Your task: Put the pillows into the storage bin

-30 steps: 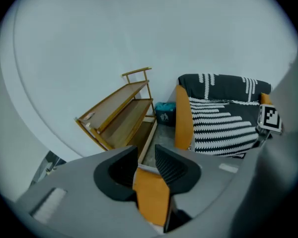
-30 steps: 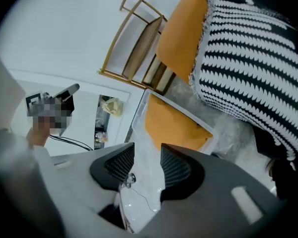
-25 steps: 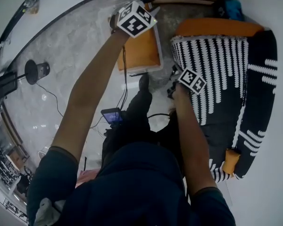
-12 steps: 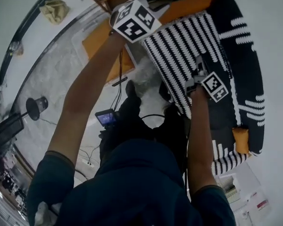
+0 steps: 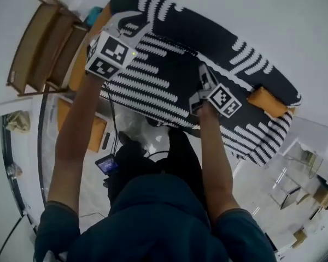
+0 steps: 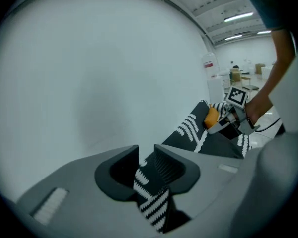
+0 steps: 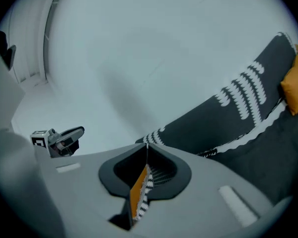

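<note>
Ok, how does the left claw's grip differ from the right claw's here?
The left claw stands slightly apart around a thick fold of black-and-white fabric; the right claw is nearly closed on a thin edge showing orange beside striped trim. In the head view the left claw sits higher, near the wooden furniture, and the right claw lower, toward the orange pillow. Both pinch the striped pillow.

A big, bright hall had been dressed as a living room. A black-and-white patterned sofa (image 5: 251, 53) stood against a bare white wall (image 5: 262, 10) beside wooden furniture (image 5: 44, 42). Strip lights (image 6: 238, 17) ran along a high industrial ceiling (image 6: 223, 6) above a glossy pale floor (image 5: 257, 201).
</note>
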Tool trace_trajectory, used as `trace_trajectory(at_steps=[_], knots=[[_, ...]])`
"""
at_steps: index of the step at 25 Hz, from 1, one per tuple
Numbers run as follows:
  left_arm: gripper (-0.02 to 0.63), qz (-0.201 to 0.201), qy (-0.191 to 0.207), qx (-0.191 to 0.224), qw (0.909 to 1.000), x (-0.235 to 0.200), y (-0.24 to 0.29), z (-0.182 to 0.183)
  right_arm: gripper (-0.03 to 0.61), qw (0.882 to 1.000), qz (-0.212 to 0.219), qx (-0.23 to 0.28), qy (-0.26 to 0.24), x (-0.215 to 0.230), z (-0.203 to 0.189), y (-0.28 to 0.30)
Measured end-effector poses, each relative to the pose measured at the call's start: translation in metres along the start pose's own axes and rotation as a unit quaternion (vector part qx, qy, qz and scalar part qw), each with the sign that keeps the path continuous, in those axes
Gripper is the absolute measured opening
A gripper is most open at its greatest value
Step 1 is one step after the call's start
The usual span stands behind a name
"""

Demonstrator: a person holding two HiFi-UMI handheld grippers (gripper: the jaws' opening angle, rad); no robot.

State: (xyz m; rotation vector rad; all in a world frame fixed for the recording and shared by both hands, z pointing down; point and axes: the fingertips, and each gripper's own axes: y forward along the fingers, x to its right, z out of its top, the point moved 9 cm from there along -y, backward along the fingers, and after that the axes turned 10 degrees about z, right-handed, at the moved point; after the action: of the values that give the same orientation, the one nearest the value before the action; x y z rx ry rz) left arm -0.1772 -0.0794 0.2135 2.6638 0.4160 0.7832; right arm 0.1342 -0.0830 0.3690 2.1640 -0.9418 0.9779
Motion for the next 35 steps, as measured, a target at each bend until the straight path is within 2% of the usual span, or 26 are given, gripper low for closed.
trace_trajectory(at_steps=[4,7,11,15,20,23,25,30,35], knots=[[0.097,-0.076,0.040,0.035,0.9957,0.072,0.082,0.075,0.018,0.995,-0.045,0.078,0.032,0.068,0.051,-0.076],[0.097,-0.129,0.051,0.053,0.9890,0.136,0.136,0.117,0.021,0.988,-0.082,0.121,0.044,0.120,0.084,-0.140],[0.098,-0.203,0.050,0.062,0.9760,0.229,0.201,0.169,0.066,0.978,-0.136,0.151,0.036,0.197,0.128,-0.223],[0.098,-0.275,0.035,0.047,0.9595,0.327,0.262,0.188,0.120,0.968,-0.204,0.146,0.016,0.277,0.161,-0.290],[0.103,-0.348,0.007,0.007,0.9373,0.435,0.324,0.176,0.167,0.953,-0.297,0.064,-0.014,0.376,0.169,-0.324],[0.107,-0.375,-0.018,-0.017,0.9265,0.484,0.351,0.152,0.183,0.943,-0.330,-0.001,-0.033,0.431,0.160,-0.318],[0.110,-0.383,-0.038,-0.027,0.9226,0.505,0.363,0.134,0.186,0.936,-0.346,-0.044,-0.057,0.458,0.154,-0.308],[0.115,-0.378,-0.073,-0.046,0.9218,0.526,0.383,0.108,0.186,0.915,-0.361,-0.131,-0.123,0.513,0.151,-0.286],[0.114,-0.351,-0.088,-0.044,0.9310,0.516,0.400,0.095,0.186,0.894,-0.351,-0.191,-0.202,0.537,0.160,-0.267]])
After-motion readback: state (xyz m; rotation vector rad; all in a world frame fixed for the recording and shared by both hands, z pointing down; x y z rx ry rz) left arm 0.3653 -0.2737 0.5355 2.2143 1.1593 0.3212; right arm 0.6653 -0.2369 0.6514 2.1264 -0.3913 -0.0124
